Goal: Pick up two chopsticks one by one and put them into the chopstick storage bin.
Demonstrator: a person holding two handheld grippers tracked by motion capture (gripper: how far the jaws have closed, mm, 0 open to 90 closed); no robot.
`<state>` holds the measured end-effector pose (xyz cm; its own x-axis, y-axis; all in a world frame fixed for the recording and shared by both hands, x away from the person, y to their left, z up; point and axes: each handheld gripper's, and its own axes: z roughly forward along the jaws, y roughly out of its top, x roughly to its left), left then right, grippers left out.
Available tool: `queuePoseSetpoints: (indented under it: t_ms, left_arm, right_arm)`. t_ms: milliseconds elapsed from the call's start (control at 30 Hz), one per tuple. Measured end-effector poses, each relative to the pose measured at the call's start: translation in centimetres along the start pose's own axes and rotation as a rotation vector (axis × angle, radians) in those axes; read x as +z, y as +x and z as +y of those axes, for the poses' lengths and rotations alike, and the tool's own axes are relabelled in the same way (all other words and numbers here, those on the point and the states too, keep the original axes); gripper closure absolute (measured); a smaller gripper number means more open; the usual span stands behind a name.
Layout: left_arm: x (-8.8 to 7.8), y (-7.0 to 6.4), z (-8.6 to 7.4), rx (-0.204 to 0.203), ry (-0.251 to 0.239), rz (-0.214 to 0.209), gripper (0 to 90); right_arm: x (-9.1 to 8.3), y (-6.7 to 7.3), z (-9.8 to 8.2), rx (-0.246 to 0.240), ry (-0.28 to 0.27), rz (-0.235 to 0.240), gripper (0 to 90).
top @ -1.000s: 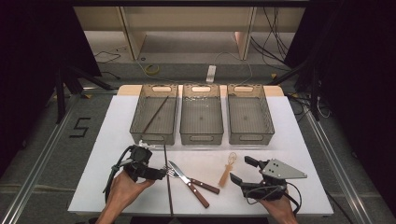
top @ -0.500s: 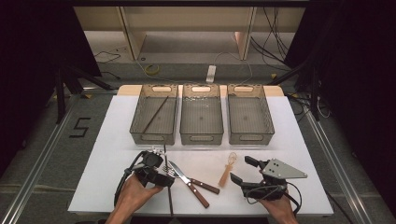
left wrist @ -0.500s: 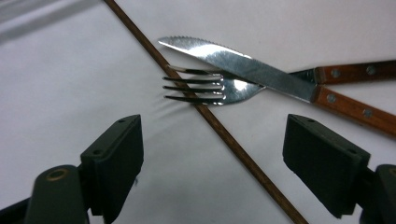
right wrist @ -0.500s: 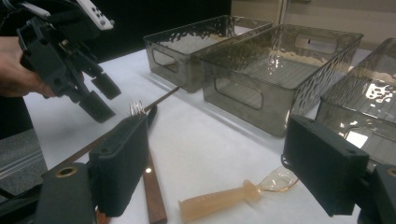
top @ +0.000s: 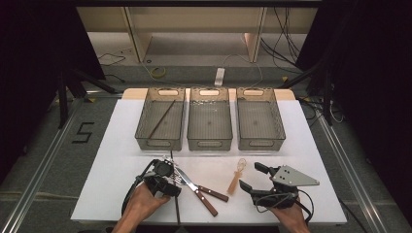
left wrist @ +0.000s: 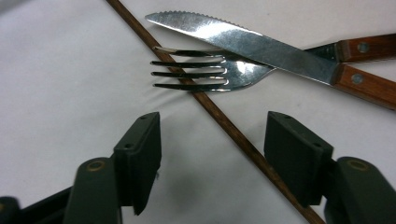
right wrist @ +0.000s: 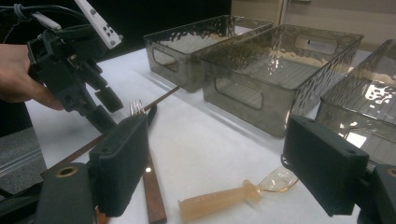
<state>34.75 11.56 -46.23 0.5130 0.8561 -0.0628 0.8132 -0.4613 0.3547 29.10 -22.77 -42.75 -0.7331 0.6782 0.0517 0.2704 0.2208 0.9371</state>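
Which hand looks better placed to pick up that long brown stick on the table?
Left. The left gripper sits low over the chopstick, its jaws astride it and just closing. The right gripper rests farther off, open, near the plastic spoon.

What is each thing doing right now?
Left tongs: open, closing around the chopstick, not pinching yet.
Right tongs: open, holding nothing.
Chopstick: flat on the table, under the fork.
Fork: lying under the knife.
Knife: lying across the fork.
Plastic spoon: flat, untouched.
Left bin: holds one chopstick.
Middle bin: empty.
Right bin: empty.
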Motion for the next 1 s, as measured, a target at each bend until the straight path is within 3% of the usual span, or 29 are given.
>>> queuePoseSetpoints:
  t_ms: [133, 233, 467, 700, 1000]
  left_arm:
    - [0.1, -0.1, 0.0, 0.007, 0.004, 0.000, 39.9]
    - [0.3, -0.1, 0.1, 0.020, 0.019, 0.028, 42.2]
    - [0.3, 0.0, 0.0, 0.034, 0.027, 0.028, 48.5]
    - [0.0, 0.8, -0.1, 0.036, 0.051, 0.008, 64.0]
    - [-0.3, 2.0, -0.2, 0.014, 0.081, -0.025, 68.6]
  right_arm:
    - [0.0, 0.0, 0.0, 0.000, 0.000, -0.002, 23.2]
    - [0.0, 0.0, 0.0, -0.003, 0.001, -0.003, 23.3]
    - [0.0, 0.0, 0.0, 0.000, -0.001, -0.002, 23.3]
    - [-0.1, 0.0, 0.0, -0.001, -0.002, -0.005, 23.4]
    - [-0.1, 0.0, 0.1, -0.004, -0.003, -0.006, 23.5]
